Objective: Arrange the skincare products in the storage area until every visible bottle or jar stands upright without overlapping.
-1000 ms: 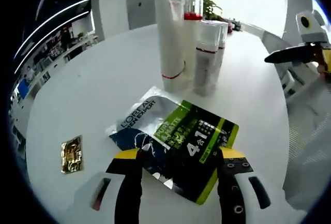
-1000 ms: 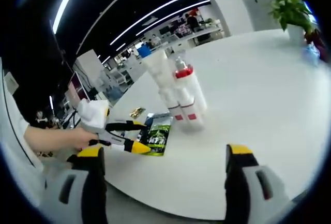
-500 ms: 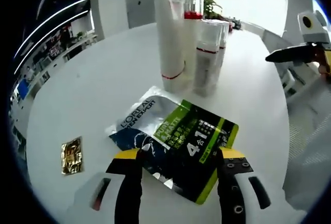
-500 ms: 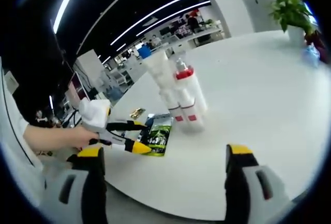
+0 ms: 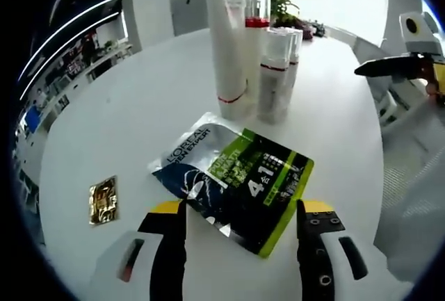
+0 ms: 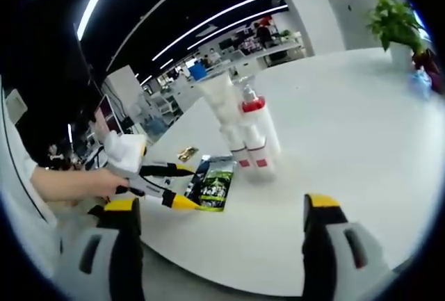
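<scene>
A white tube (image 5: pixel 224 44) and, it seems, three red-banded white bottles (image 5: pixel 272 71) stand upright, bunched together. A green-and-black sachet (image 5: pixel 240 178) lies flat just before them.

The left gripper (image 5: pixel 240 210) rises from 6 o'clock with its yellow-tipped jaws spread wide, holding nothing. Just beyond them a sachet (image 5: pixel 236 176) lies flat on the white table (image 5: pixel 139 106), green and black with a silver corner. A small gold packet (image 5: pixel 103 199) lies at 9 o'clock, well apart from it. At 12 o'clock a tall white tube (image 5: pixel 226 44) and bottles (image 5: pixel 274 71) stand upright, close together. The right gripper (image 5: pixel 400 64) enters at 2 o'clock.
</scene>
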Motion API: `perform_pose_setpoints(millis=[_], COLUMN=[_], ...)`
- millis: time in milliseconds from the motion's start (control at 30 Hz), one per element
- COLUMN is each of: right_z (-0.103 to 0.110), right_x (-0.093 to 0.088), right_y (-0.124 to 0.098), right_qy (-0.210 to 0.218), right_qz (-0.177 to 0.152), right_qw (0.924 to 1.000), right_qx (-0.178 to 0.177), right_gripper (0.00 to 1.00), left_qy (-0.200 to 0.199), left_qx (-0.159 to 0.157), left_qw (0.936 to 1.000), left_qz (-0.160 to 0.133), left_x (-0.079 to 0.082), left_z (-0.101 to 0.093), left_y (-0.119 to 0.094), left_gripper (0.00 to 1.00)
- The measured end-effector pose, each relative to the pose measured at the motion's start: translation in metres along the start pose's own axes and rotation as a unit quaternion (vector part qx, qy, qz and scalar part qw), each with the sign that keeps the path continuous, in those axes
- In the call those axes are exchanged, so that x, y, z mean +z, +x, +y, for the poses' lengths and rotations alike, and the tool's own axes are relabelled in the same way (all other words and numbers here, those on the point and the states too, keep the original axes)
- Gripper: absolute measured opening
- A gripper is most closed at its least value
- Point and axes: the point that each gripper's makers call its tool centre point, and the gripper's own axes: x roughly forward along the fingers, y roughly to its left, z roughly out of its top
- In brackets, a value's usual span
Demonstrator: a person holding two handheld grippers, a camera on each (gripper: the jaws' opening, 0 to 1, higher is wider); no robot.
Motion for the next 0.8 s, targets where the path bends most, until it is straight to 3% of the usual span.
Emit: perform_pose_setpoints(millis=[267,800], right_z=[0.003,0.005], right_x=[0.002,0.004], right_y=[-0.004,-0.014], right_qy=[-0.016,-0.040], right_qz=[0.000,0.002], right_qw=[0.9999,0.9992], right_qx=[0.001,0.004], right_gripper=[0.99,1.00], left_qy=[-0.008,-0.053], left_qx=[0.005,0.018], left_qw=[1.0000,0.9983], left_qz=[0.003,-0.014], left_x=[-0.010,-0.024], left_z=[0.003,-0.011], left_y=[-0.012,-0.053], left_gripper=[0.67,0.82])
